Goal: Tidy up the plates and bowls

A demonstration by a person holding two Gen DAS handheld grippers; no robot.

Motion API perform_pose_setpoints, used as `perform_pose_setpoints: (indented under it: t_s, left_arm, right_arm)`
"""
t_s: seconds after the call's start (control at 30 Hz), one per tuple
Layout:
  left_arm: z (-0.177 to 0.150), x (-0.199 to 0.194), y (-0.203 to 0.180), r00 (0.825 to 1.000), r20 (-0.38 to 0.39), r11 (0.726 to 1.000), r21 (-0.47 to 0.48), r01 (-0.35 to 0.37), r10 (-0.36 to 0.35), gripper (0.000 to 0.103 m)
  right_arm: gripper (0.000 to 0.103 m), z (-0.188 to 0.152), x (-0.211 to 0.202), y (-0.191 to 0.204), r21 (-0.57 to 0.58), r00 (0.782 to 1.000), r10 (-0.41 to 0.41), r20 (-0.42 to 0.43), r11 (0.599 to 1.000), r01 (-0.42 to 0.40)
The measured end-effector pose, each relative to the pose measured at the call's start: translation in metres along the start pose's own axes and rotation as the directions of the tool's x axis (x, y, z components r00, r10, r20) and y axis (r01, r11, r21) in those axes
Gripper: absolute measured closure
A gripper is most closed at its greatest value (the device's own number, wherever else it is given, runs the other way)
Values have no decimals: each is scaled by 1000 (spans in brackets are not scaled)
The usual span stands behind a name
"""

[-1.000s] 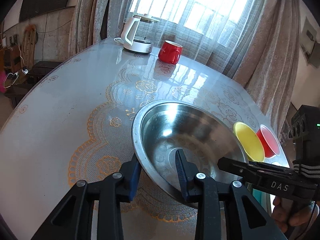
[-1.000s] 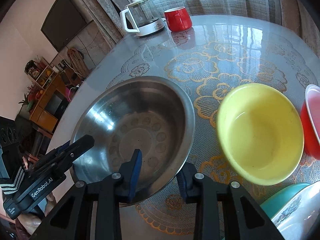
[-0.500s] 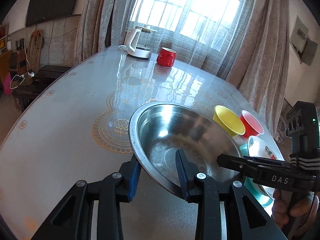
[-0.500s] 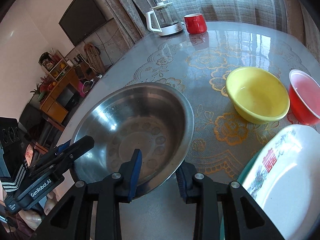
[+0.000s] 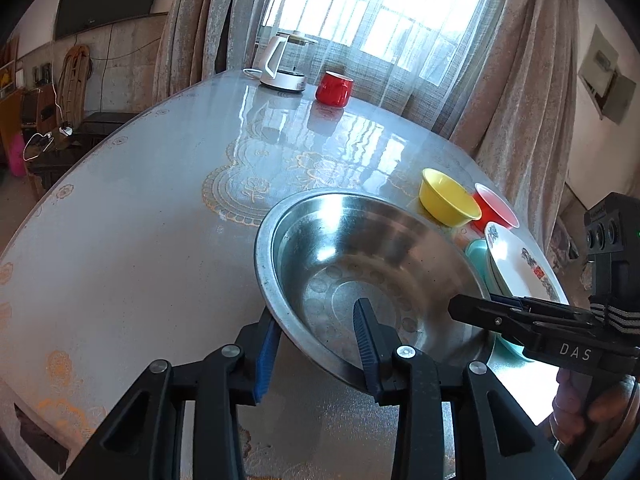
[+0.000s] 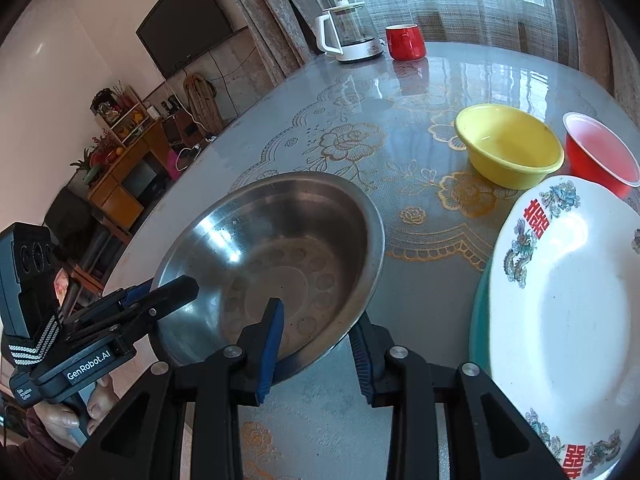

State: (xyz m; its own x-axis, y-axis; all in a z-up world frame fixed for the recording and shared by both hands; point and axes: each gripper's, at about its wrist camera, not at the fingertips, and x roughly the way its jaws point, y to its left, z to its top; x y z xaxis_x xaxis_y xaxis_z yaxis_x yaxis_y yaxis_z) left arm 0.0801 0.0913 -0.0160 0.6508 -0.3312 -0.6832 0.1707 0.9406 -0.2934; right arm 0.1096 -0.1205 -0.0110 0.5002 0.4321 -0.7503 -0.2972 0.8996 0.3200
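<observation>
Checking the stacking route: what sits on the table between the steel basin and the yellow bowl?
Nothing. In the right wrist view, only bare patterned tablecloth lies between the steel basin and the yellow bowl.

Home living/dining rm: big round worktop (image 6: pixel 280 128) w/ glossy floral-lace cover, heavy curtains (image 5: pixel 516 92) + sheer nets over a bright window (image 5: pixel 380 4). Flat TV (image 6: pixel 186 20) on the wall, wooden sideboard (image 6: pixel 120 172) w/ fruit, flowers & small ornaments, cables trailing beside it. On the worktop: glass kettle (image 6: pixel 348 34), red mug (image 6: pixel 405 42), plastic bowls (image 6: pixel 508 146) & a plate (image 6: pixel 560 300) w/ red double-happiness signs, i.e. everyday household stuff.
</observation>
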Motion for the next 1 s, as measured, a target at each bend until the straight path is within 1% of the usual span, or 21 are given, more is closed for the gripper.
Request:
perform_pose_setpoints:
  t_s: [0.13,0.2,0.27,0.33,0.5,0.63,0.73,0.77,0.87,1.0]
  left_arm:
    - [-8,1,0,1000,-20,1000,7,-5,5,64]
    - [-10,0,3,1000,-18,1000,4,-13,13,61]
    - [-12,-4,6,1000,-11,1000,-4,-18,18,54]
    - [-11,-8,9,1000,0,999,-16,-29,29,51]
    - [-5,-20,17,998,34,997,-44,-60,61,50]
    - [5,-25,15,994,59,995,-47,-85,88,48]
    - [16,-24,11,995,64,995,-56,-79,83,48]
    - [20,-22,8,995,62,996,-55,-76,79,48]
    - [32,-17,-4,996,70,998,-36,-57,59,48]
    - [49,-6,-30,997,73,999,20,-33,32,48]
  right_arm:
    - [69,-9,-3,-2,-8,1000,-25,2,1000,25]
    - [69,-12,-6,-4,-7,1000,-30,10,1000,30]
    - [69,-12,-10,-7,-1,999,-33,21,999,33]
    - [68,-12,-13,-11,10,999,-37,32,999,37]
    - [66,-14,-26,-19,38,997,-19,73,999,16]
    - [63,-11,-41,-28,56,992,5,129,998,-12]
    - [61,-5,-52,-39,79,986,11,169,997,-25]
    - [58,-3,-55,-45,92,984,9,180,995,-26]
    - [57,5,-66,-64,152,978,-4,210,988,-29]
    - [57,18,-75,-93,214,969,-60,241,977,7]
